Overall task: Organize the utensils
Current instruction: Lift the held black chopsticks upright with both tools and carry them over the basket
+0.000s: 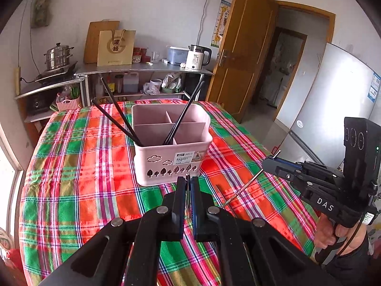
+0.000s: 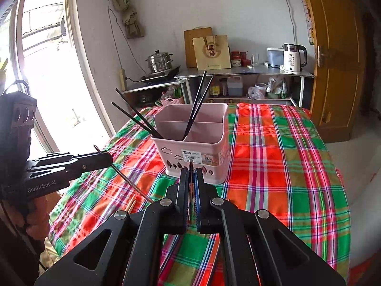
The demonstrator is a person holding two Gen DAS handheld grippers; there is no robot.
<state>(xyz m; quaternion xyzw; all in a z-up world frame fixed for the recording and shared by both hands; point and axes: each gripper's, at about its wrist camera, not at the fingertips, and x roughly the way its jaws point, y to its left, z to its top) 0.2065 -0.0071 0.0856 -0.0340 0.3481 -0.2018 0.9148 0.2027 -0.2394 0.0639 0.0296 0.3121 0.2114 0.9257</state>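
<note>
From the left wrist, the left claw point(image 1: 188, 186) is pinched nearly closed on a thin metal rod point(image 1: 187, 176), only its tip showing, aimed at the pink basket point(image 1: 171, 152) mid-desk, where black chopsticks point(image 1: 183, 114) already lean, probably so it can drop in. From the right wrist, the right claw point(image 2: 191, 178) likewise clamps a slim utensil point(image 2: 191, 166), end-on and hard to identify. A wooden stick point(image 2: 130, 206) near the desk's left edge is half hidden.
</note>
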